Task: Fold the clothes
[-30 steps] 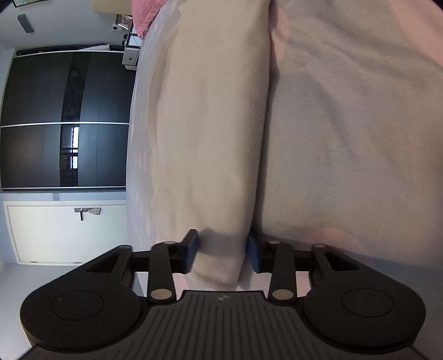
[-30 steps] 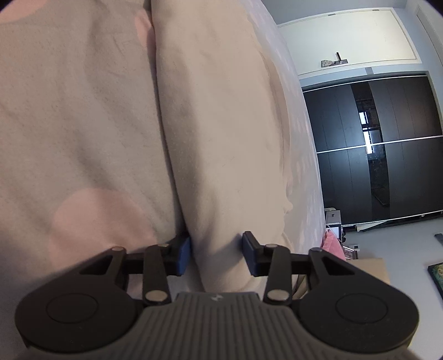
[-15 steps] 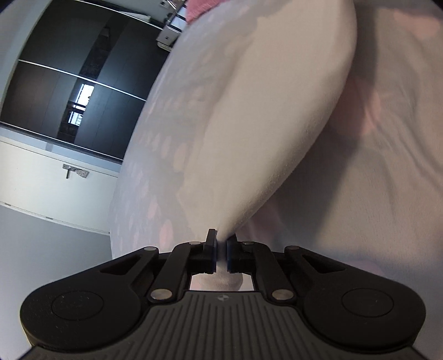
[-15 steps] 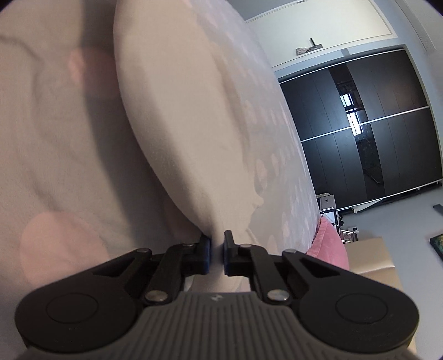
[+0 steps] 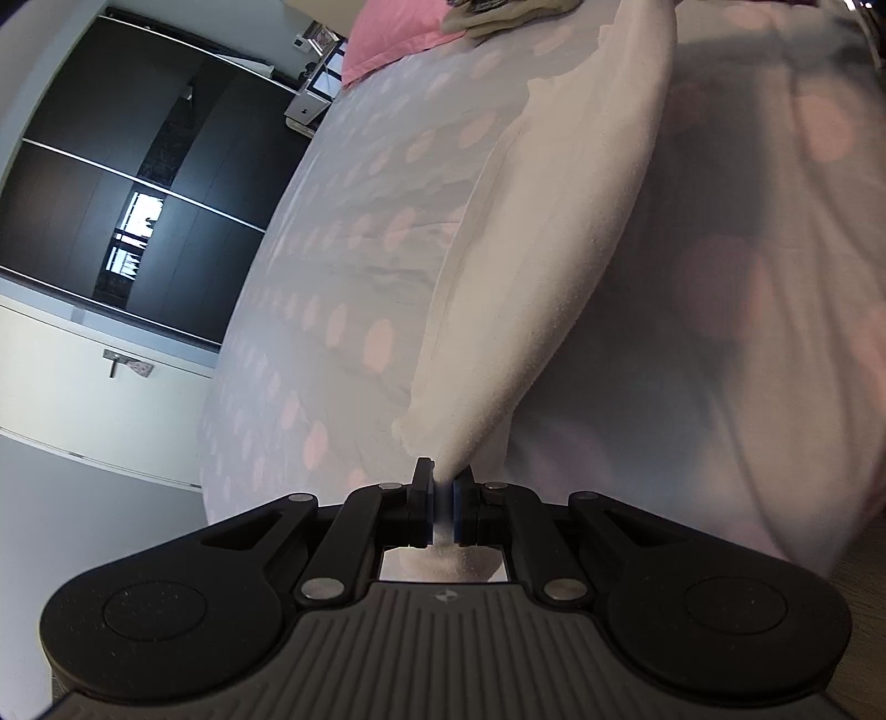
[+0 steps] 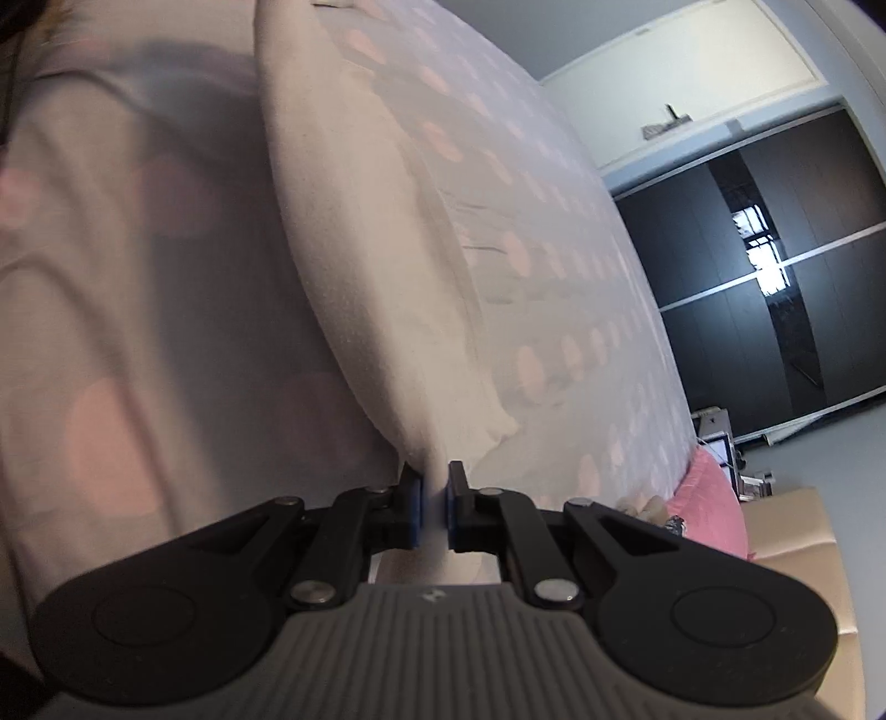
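Note:
A cream garment [image 5: 559, 232] lies folded on a bed with a pale, pink-dotted cover [image 5: 343, 266]. My left gripper [image 5: 442, 487] is shut on one corner of the garment and holds its edge lifted off the cover. My right gripper [image 6: 433, 487] is shut on the other corner of the same garment [image 6: 365, 238], and the cloth stretches taut away from both sets of pads. A shadow falls on the cover beneath the raised fold.
A pink pillow [image 5: 387, 39] and a heap of other clothes [image 5: 498, 14] lie at the head of the bed. A dark sliding wardrobe [image 5: 111, 183] and a white door [image 5: 83, 387] stand beyond the bed. A cardboard box [image 6: 797, 526] sits beside the bed.
Both grippers closed on the garment's corners from open around its edge. They then lifted the edge off the bed and pulled back, so more of the bed and room shows.

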### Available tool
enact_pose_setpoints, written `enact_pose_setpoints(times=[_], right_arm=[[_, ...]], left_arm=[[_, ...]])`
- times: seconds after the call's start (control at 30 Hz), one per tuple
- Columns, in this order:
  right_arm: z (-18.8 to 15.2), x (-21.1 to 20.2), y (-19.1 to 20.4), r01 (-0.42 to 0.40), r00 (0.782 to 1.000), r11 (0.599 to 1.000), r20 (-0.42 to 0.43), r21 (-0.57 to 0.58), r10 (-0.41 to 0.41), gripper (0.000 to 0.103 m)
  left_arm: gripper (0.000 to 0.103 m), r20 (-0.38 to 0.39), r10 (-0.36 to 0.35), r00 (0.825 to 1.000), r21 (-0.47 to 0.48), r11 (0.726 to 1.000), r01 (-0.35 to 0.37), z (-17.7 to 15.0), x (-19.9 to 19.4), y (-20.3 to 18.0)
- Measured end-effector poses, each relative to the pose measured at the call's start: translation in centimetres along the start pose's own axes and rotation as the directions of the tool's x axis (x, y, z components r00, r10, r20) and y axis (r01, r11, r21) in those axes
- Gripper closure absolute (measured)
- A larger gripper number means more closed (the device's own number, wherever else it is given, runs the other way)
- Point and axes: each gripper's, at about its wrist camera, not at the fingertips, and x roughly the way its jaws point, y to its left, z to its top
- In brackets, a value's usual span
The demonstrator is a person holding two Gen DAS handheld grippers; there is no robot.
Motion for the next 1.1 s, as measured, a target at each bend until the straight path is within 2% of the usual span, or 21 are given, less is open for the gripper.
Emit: enact_pose_setpoints(times=[0.1,0.2,0.33,0.53,0.67,0.8,0.83,0.87,0.97,1.1], right_arm=[[-0.3,-2.3,2.4,-0.020,1.000,0.997,-0.004,-0.079,0.020,0.094],[-0.8,-4.5,4.1,-0.068,0.998,0.992,-0.008,-0.110,0.067,0.094],[-0.6,-4.8,6.2,-0.125,0.992,0.976,-0.032,-0.177,0.121,0.094],[-1.3,-4.0,8.9,-0.195,0.980,0.946,-0.091,-0.260,0.177,0.093],[-1.8,-5.6,9.7,-0.260,0.965,0.931,-0.089,-0.256,0.245,0.091],[-1.6,-6.4,7.9,-0.281,0.960,0.946,-0.044,-0.159,0.278,0.089],[-1.5,-6.6,7.4,-0.285,0.958,0.949,-0.031,-0.133,0.284,0.085],[-1.4,-6.8,6.9,-0.290,0.957,0.951,-0.019,-0.106,0.290,0.081],[-1.0,-6.9,4.2,-0.284,0.959,0.958,0.020,0.045,0.283,0.081],[-0.2,-5.5,0.1,-0.252,0.967,0.927,0.031,0.276,0.254,0.080]], left_arm=[[0.099,0.016,-0.027,1.000,-0.007,1.000,0.027,-0.5,-1.7,-0.5],[0.099,0.028,-0.051,0.998,-0.012,0.999,0.051,-0.8,-3.0,-0.9],[0.099,-0.008,-0.105,0.994,0.025,0.994,0.105,-1.2,-1.9,-1.8],[0.097,-0.093,-0.211,0.973,0.079,0.973,0.218,-2.1,-0.7,-4.4],[0.093,-0.088,-0.263,0.961,0.062,0.961,0.268,-2.4,-1.9,-5.2],[0.093,-0.042,-0.326,0.944,0.048,0.943,0.328,-2.4,-3.0,-5.0],[0.093,-0.024,-0.338,0.941,0.034,0.940,0.338,-2.4,-3.1,-4.8],[0.093,-0.012,-0.335,0.942,0.015,0.942,0.335,-2.3,-3.1,-4.4],[0.093,0.001,-0.297,0.955,-0.088,0.951,0.296,-1.9,-2.2,-2.4],[0.090,0.032,-0.241,0.970,-0.236,0.941,0.242,-1.5,-1.8,0.7]])
